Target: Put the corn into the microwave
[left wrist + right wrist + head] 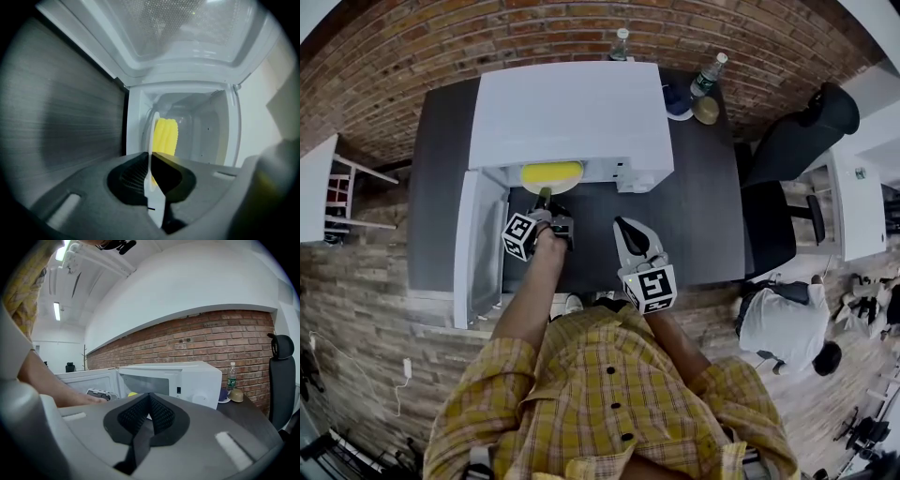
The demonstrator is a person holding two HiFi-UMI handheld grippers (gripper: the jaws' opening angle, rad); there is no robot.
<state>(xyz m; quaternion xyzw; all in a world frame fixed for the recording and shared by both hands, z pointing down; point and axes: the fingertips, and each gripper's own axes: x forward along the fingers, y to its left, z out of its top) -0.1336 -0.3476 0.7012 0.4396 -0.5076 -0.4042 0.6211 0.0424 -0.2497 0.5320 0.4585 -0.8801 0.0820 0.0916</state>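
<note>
A white microwave [572, 112] stands on the dark table [703, 216] with its door [478, 244] swung open to the left. Yellow corn [551, 172] lies on a white plate just inside the opening. My left gripper [546, 202] is at the opening, shut on the plate's near edge. In the left gripper view the plate [151, 136] shows edge-on between the shut jaws [150, 165], with the corn [166, 136] on it inside the cavity. My right gripper [628, 230] hovers over the table in front of the microwave [197, 378], shut [149, 401] and empty.
Two bottles [621, 42] [708, 75], a blue item [678, 101] and a tan bowl [706, 110] stand behind and to the right of the microwave. A black chair [787, 187] sits at the table's right end, and a person [787, 323] is beyond it. A white shelf [319, 187] is at the left.
</note>
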